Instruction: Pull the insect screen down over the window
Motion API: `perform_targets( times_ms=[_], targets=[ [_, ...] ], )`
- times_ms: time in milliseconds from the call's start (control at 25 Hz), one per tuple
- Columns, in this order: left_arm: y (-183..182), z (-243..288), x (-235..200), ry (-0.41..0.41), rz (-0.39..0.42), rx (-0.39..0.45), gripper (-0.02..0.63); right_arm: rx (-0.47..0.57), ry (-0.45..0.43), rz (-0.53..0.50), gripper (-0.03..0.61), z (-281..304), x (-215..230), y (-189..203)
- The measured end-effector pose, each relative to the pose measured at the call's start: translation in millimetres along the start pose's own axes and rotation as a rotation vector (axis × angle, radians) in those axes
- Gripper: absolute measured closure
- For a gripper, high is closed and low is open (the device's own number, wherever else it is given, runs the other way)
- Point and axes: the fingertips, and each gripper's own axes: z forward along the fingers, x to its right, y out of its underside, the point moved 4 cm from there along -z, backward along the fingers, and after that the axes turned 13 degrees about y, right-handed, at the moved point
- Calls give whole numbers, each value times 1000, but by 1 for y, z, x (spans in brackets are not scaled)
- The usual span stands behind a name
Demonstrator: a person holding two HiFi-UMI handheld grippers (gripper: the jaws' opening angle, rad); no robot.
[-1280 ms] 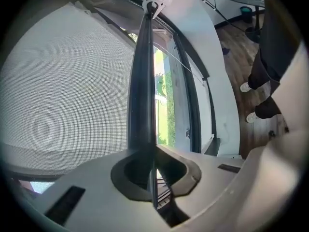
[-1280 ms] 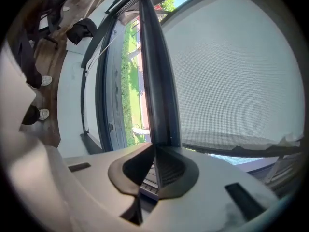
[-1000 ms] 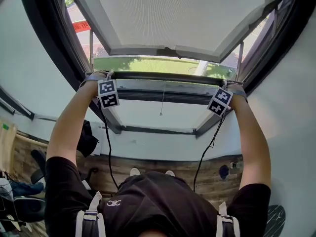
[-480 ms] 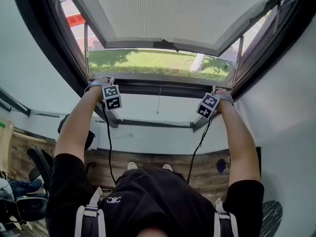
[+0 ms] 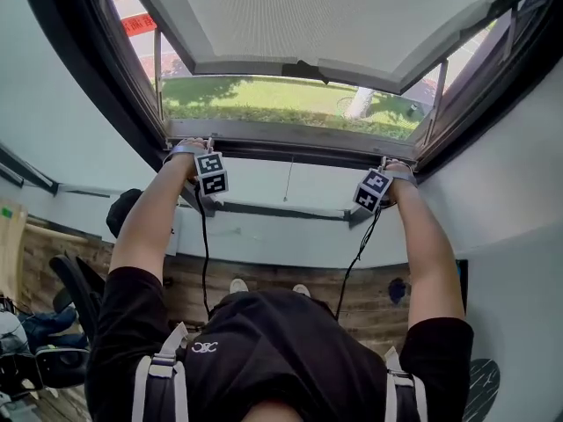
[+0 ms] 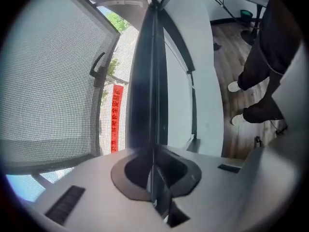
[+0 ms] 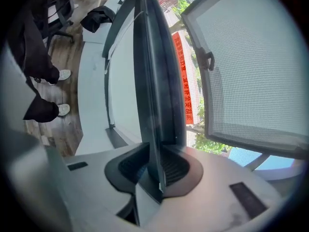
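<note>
The insect screen's dark pull bar (image 5: 299,152) runs across the window opening, just under the grey frame edge. My left gripper (image 5: 195,152) is shut on the bar's left end; in the left gripper view the bar (image 6: 147,81) runs straight out from between the closed jaws (image 6: 153,178). My right gripper (image 5: 391,163) is at the bar's right end. Its jaws (image 7: 155,170) are opening: the bar (image 7: 152,81) is still between them, with the ribbed pads (image 7: 175,166) standing slightly off it. I cannot make out the mesh itself above the bar.
The window sash (image 5: 299,16) is swung outward, its handle (image 5: 303,70) at the lower edge. A thin pull cord (image 5: 288,178) hangs below the bar. Under it is a white sill ledge (image 5: 264,236) with a dark bag (image 5: 123,211). Office chairs (image 5: 70,288) stand at the left.
Both grippers and the bar have come down together, and a wider strip of lawn shows between the sash and the bar. The right pads have eased off the bar.
</note>
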Motion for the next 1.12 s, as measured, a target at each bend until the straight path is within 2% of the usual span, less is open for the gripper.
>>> perform_targets(
  times_ms=[120,160,240,320,360,640,760,800,840,880,960,1040,1080,1120],
  targets=[
    [1,0,3,20,-28,13,584,0,-96,5,417,-3,-8,1],
    [1,1,8,60,-39,15,553,-3,-124,6,382,-4,-11,0],
    [1,1,20,176,-65,24,407,-5,-156,10,328,-6,-16,-1],
    [1,1,29,243,-74,35,320,-6,-158,17,296,-7,-20,-1],
    [1,1,30,248,-72,40,308,-8,-153,22,287,-7,-21,-1],
    [0,4,33,190,-52,32,314,-14,-121,26,254,-5,-26,-2],
    [-3,13,28,163,-102,58,302,0,-61,35,272,3,-28,-4],
    [-4,14,23,155,-125,76,357,7,-49,49,280,5,-29,-5],
    [-4,13,17,153,-146,92,394,13,-52,71,248,6,-29,-6],
    [-3,11,14,155,-159,101,414,15,-63,101,222,5,-28,-7],
    [-1,8,14,149,-166,99,426,13,-82,177,216,-1,-26,-10],
    [0,0,11,80,-167,118,437,21,-57,233,230,-7,-16,-9],
    [1,-7,4,12,-157,136,394,32,-22,238,193,-8,-6,-8],
    [2,-16,-5,-51,-140,147,397,45,12,229,189,-9,5,-7]
  ],
)
